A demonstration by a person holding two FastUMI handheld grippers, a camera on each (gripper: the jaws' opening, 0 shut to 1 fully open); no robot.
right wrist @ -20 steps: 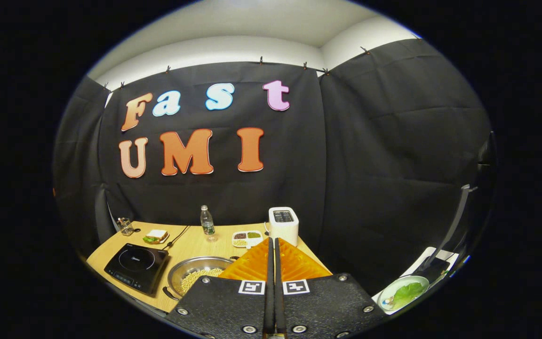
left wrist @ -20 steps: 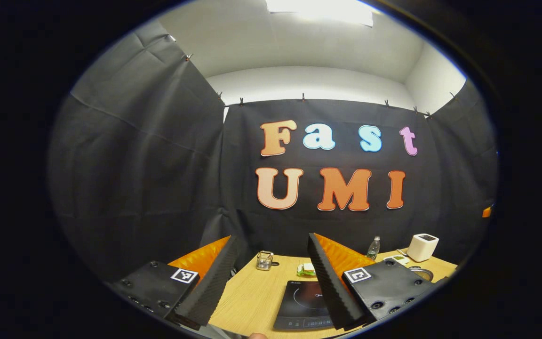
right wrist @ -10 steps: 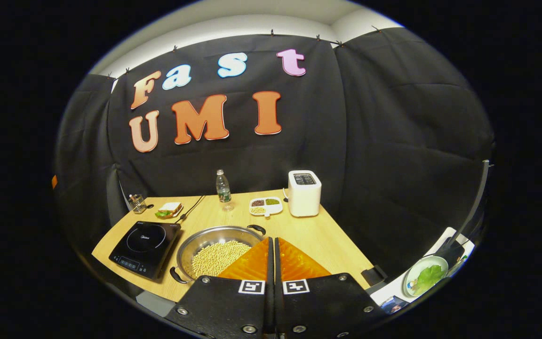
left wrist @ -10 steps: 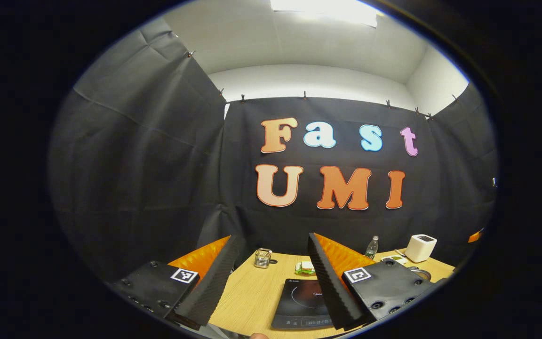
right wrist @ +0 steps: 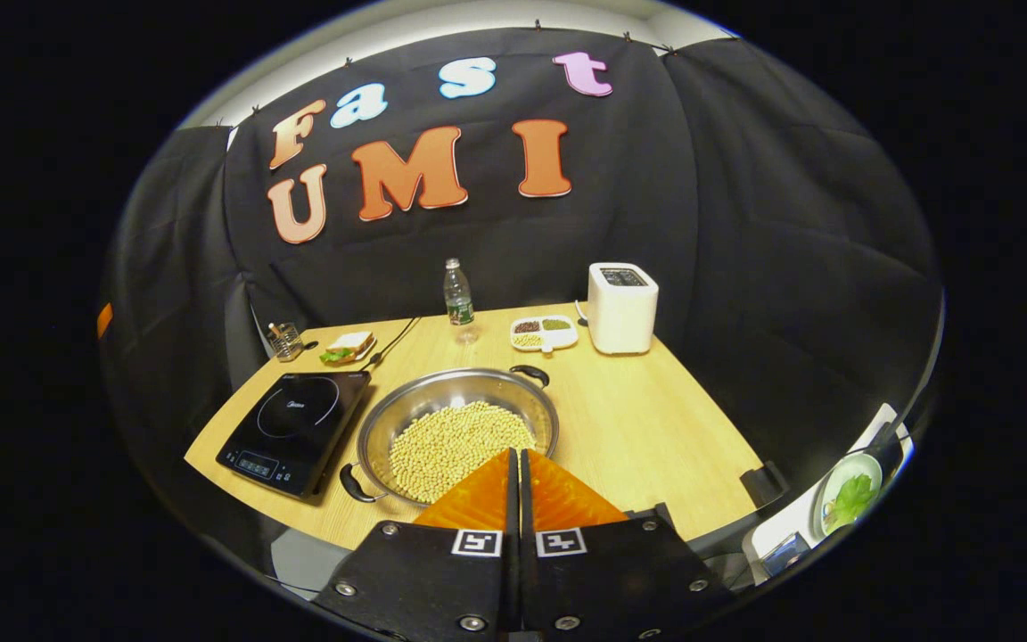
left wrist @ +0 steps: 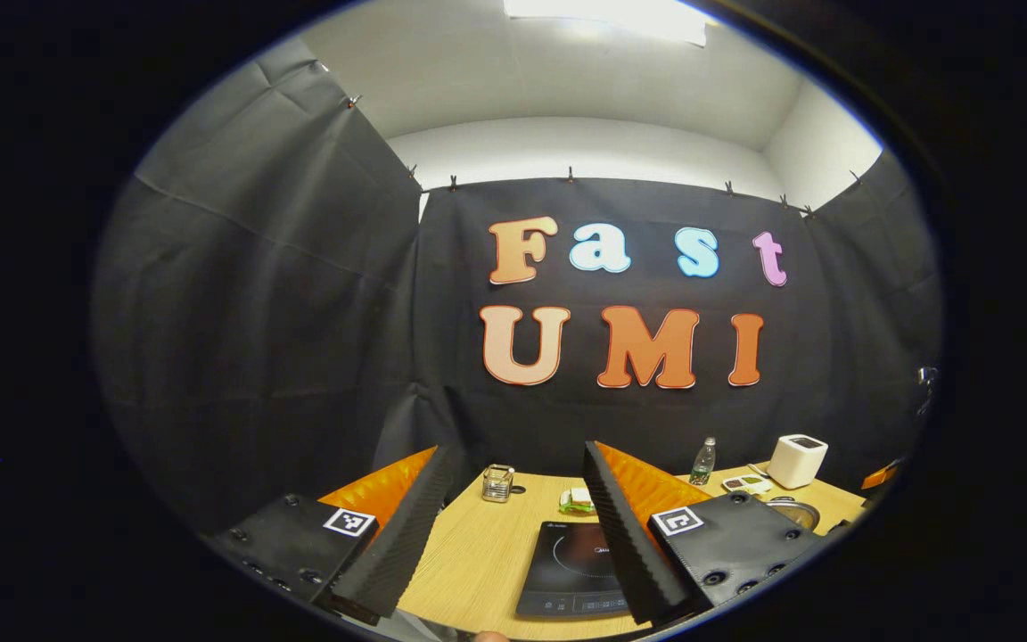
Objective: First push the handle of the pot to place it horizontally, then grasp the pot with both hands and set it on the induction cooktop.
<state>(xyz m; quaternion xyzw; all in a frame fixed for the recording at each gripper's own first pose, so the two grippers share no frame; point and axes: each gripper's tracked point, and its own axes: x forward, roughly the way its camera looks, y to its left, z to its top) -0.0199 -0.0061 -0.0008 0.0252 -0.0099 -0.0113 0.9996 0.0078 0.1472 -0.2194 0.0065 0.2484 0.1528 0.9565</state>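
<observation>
A steel pot (right wrist: 457, 432) full of pale beans sits mid-table in the right gripper view. Its two black handles lie on a diagonal, one at the near left (right wrist: 353, 486), one at the far right (right wrist: 531, 373). The black induction cooktop (right wrist: 295, 430) lies just left of the pot. My right gripper (right wrist: 514, 455) is shut, empty, hovering above the pot's near rim. In the left gripper view my left gripper (left wrist: 513, 459) is open and empty, held above the table's near edge, with the cooktop (left wrist: 571, 571) between its fingers and the pot's rim (left wrist: 794, 510) at the far right.
Along the table's back edge stand a glass jar (right wrist: 284, 340), a sandwich plate (right wrist: 349, 347), a water bottle (right wrist: 456, 292), a divided snack dish (right wrist: 543, 332) and a white toaster (right wrist: 621, 307). The cooktop's cord runs backward. A plate with greens (right wrist: 848, 493) sits off-table, lower right.
The right gripper view has tipped downward and come closer, so the pot and table now sit higher and larger. The left gripper has barely shifted. Both jaws are unchanged.
</observation>
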